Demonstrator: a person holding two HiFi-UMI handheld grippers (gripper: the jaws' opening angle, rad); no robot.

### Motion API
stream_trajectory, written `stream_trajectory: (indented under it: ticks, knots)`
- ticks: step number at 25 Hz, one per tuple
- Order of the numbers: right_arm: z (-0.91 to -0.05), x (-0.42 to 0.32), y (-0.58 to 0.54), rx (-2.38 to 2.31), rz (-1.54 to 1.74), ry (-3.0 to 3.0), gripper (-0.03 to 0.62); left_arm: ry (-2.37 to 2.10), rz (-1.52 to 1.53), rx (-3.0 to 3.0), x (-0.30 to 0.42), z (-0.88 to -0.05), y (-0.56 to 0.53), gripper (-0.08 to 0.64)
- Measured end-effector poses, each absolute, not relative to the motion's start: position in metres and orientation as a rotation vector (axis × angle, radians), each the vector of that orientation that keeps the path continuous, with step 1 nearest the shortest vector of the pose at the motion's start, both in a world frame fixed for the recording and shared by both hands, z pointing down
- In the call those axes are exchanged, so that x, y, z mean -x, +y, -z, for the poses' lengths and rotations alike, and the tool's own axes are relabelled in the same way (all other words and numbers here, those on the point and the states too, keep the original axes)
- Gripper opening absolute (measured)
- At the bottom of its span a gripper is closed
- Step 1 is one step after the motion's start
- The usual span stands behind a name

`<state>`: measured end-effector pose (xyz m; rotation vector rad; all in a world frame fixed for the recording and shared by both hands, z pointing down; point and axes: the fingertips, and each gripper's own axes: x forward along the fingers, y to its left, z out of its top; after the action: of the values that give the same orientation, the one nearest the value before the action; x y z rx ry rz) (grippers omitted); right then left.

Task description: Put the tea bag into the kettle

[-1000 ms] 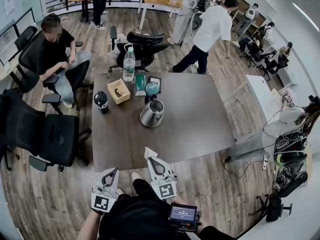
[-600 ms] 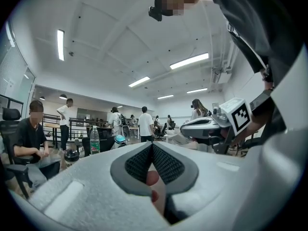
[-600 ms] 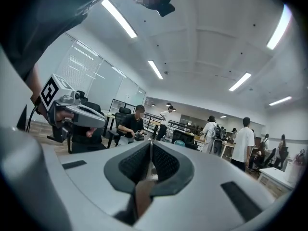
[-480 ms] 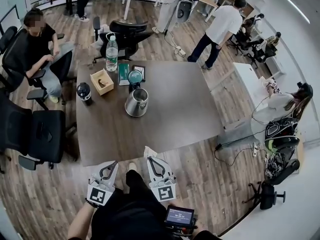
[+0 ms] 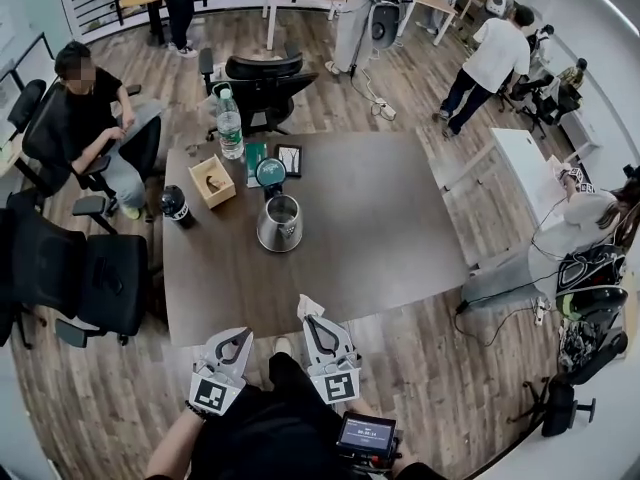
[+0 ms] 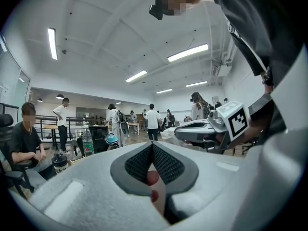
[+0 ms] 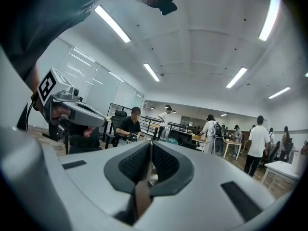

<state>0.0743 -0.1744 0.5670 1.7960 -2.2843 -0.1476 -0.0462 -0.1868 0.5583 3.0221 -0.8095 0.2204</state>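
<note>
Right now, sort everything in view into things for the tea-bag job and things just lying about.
For the job: tea bag, right gripper pinching it, kettle.
Lying about: water bottle, wooden box, black jar, green packet.

Open office, wood-plank floor point(image 5: 430, 368), dark table point(image 5: 380, 228), black swivel chairs point(image 5: 100, 278), white ceiling point(image 7: 202, 47), strip lights point(image 7: 113, 23)

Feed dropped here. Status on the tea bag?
Left gripper shut, empty. Right gripper shut on tea bag. Kettle well ahead, nothing between.
</note>
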Motion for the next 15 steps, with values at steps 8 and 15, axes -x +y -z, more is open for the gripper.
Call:
stream_trajectory:
  ticks: [8, 15]
  knots:
    - [-0.57, -0.089, -0.203, -1.669, 0.127, -2.397, 0.018, -0.941, -0.248, -2.928, 0.022, -0.562, -0.199, -0.006]
    - [-0.568, -0.088, -0.238, -1.649, 0.126, -2.404, 0.018, -0.977, -0.248, -2.912, 0.032, -0.566, -0.223, -0.006]
